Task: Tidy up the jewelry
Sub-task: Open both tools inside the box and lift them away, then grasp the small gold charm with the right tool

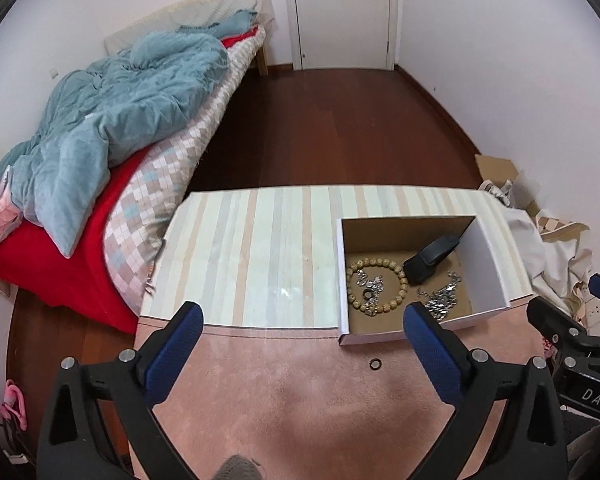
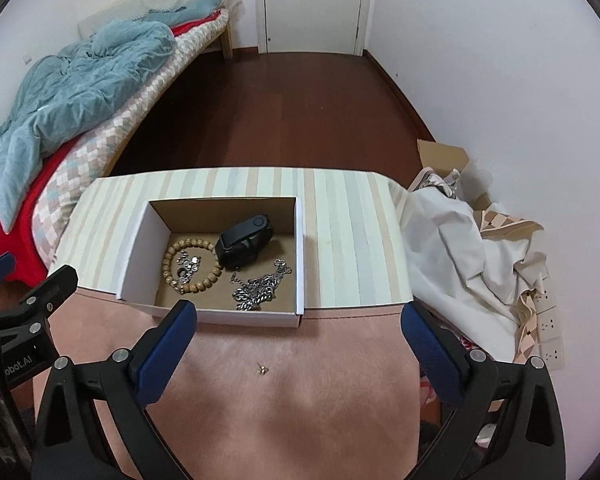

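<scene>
One open cardboard box (image 2: 228, 316) holding a bead bracelet (image 2: 192, 264), a silver chain (image 2: 260, 286) and a black case (image 2: 242, 242) sits on a striped cloth (image 2: 348, 236) over pink cloth (image 2: 284, 400), beside a bed (image 1: 112, 128), while the left gripper (image 1: 303, 334) and the right gripper (image 2: 299, 332) both hover wide open and empty.

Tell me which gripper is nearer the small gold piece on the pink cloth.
Right. The gold piece lies just ahead of the right gripper, between its open fingers; the left gripper is off to its left.
</scene>
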{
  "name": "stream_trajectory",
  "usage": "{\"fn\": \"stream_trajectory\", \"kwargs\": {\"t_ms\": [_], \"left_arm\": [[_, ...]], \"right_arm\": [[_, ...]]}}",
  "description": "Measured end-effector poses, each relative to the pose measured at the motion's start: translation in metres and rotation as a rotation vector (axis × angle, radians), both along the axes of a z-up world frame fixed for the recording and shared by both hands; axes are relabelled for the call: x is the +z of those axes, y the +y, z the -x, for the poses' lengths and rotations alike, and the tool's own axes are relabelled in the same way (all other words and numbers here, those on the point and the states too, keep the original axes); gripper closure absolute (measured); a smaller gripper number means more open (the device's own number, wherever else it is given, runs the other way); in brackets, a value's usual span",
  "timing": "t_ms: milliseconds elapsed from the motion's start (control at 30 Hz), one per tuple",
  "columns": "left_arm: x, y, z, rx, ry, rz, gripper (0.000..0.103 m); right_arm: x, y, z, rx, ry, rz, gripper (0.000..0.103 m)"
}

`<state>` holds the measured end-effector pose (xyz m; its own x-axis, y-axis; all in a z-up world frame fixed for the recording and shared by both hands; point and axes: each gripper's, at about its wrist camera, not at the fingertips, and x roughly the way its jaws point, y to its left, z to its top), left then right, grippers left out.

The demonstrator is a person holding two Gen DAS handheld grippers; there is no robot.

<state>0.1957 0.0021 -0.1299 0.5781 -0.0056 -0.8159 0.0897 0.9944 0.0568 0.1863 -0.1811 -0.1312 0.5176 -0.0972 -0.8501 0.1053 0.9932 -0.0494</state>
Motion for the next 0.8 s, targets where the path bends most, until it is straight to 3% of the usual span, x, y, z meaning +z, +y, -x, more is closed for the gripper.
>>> {"fn": "stream_trajectory", "kwargs": {"t_ms": [533,800], "left_arm": [[0.066,0.004,0.071,0.009,-0.159,0.006,0.001],[0.075,0.011,0.095,0.068,-0.205,0.011,0.001]], "right_arm": [[0.070,0.009,0.074,0.015,-0.141,-0.004,0.000],[0.082,0.008,0.095,0.035,-0.171,-0.030,0.000]]}}
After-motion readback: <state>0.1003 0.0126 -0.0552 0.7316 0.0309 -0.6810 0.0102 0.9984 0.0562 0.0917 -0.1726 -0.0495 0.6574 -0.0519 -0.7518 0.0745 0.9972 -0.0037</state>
